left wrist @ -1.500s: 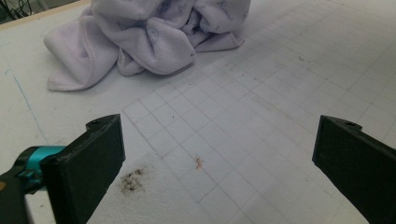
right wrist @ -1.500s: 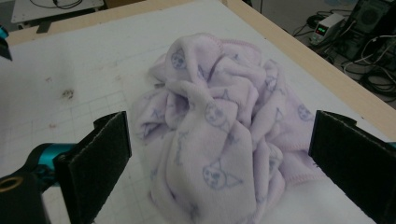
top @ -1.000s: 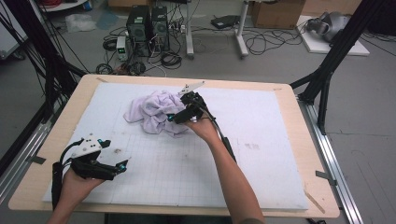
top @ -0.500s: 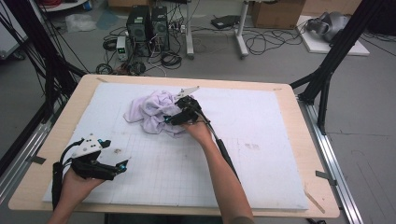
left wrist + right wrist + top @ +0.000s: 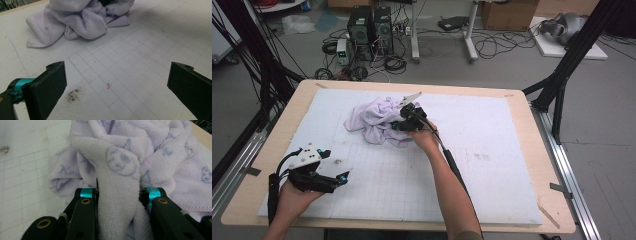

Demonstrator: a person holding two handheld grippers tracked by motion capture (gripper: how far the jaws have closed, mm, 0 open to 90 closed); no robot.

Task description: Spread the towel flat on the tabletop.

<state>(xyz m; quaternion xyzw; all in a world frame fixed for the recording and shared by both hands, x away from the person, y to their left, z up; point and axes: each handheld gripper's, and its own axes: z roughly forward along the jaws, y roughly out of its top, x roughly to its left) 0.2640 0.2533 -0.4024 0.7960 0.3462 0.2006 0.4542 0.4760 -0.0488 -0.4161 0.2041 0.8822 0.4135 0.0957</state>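
Towel (image 5: 374,120): lying crumpled, well apart from your left gripper (image 5: 343,176).
Right gripper (image 5: 117,195): you're closing it, pinching a towel fold.
Left gripper: you're holding it spread.

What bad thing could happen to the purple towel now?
The right gripper has just been closing on one thick fold of the towel. If lifted, the rest may hang bunched and not spread out, or the fold could slip free. The left gripper sits open and far off, so it likely can't help quickly.
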